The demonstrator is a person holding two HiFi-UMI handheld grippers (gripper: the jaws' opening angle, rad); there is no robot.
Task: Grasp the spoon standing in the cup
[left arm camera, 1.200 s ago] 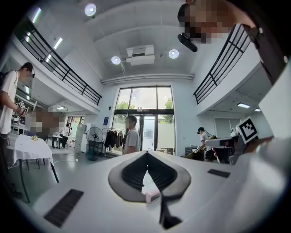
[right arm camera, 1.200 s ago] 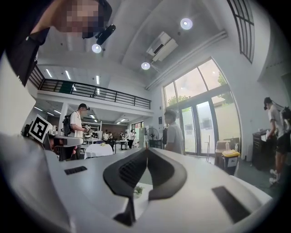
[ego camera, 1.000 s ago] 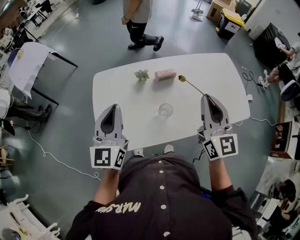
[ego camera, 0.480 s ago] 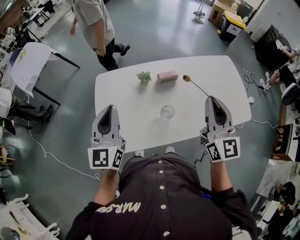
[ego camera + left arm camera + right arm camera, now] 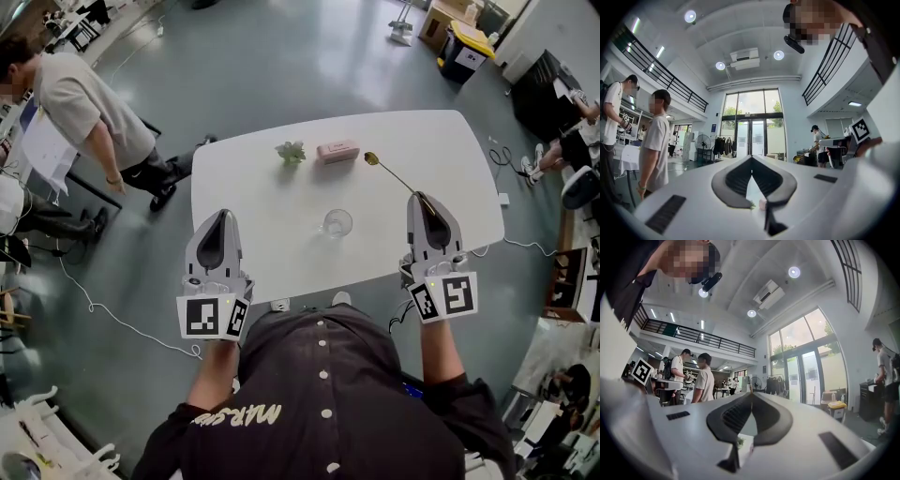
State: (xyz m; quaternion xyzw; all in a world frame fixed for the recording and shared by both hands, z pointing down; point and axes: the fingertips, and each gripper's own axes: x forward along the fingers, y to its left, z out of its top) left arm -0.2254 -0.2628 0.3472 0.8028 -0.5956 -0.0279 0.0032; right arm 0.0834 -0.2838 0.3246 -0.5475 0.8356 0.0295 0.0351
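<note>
A clear glass cup stands empty near the middle of the white table. The gold spoon is out of the cup, held in the air. My right gripper is shut on its handle end, and its bowl points away toward the table's far side. In the right gripper view the jaws meet at the tip with a thin sliver of the spoon between them. My left gripper hovers over the table's near left edge, left of the cup. In the left gripper view its jaws are shut with nothing between them.
A small green plant and a pink box sit at the table's far side, left of the spoon's bowl. A person walks on the floor beyond the table's far left corner. A cable trails on the floor at the left.
The person beyond the table has walked from the far side round to the far left. Both grippers and the spoon have barely shifted.
</note>
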